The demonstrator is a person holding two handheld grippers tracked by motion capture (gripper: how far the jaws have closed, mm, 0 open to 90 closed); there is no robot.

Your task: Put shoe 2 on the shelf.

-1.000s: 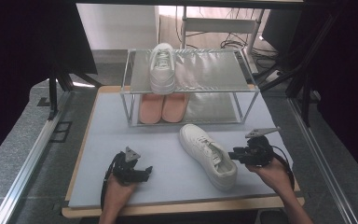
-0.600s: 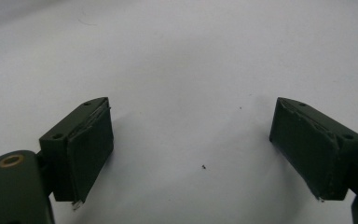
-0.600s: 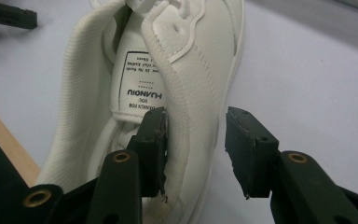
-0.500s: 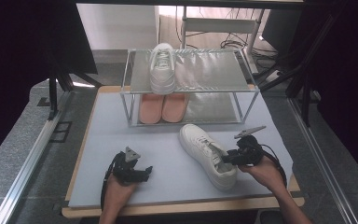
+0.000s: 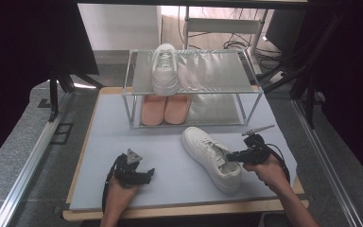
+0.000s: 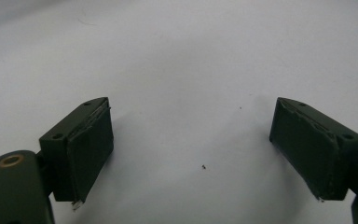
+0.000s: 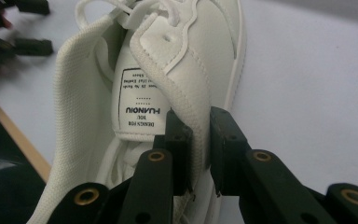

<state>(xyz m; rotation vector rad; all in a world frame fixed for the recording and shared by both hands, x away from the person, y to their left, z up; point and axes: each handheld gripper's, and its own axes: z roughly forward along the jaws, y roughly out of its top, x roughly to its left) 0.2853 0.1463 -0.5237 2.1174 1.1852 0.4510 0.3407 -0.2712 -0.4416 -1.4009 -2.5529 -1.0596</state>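
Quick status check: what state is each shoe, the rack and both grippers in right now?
Left gripper: open, empty, over the mat.
Right gripper: shut on the collar of the white sneaker.
Second white sneaker: upright on the rack's top shelf.
Pink slippers: paired on lower shelf.

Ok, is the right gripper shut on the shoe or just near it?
Shut on it: the right gripper has its jaws pinching the collar of the white shoe.

A lab or recording rig rather than a home — a pale grey mat on a wooden-edged table (image 5: 82, 142) stands between aluminium frame rails (image 5: 26, 165); black curtains (image 5: 23, 56) hang at both sides; loose black cables (image 5: 236, 45) lie on the floor behind; a small wire shoe rack (image 5: 194, 71) serves as a prop.
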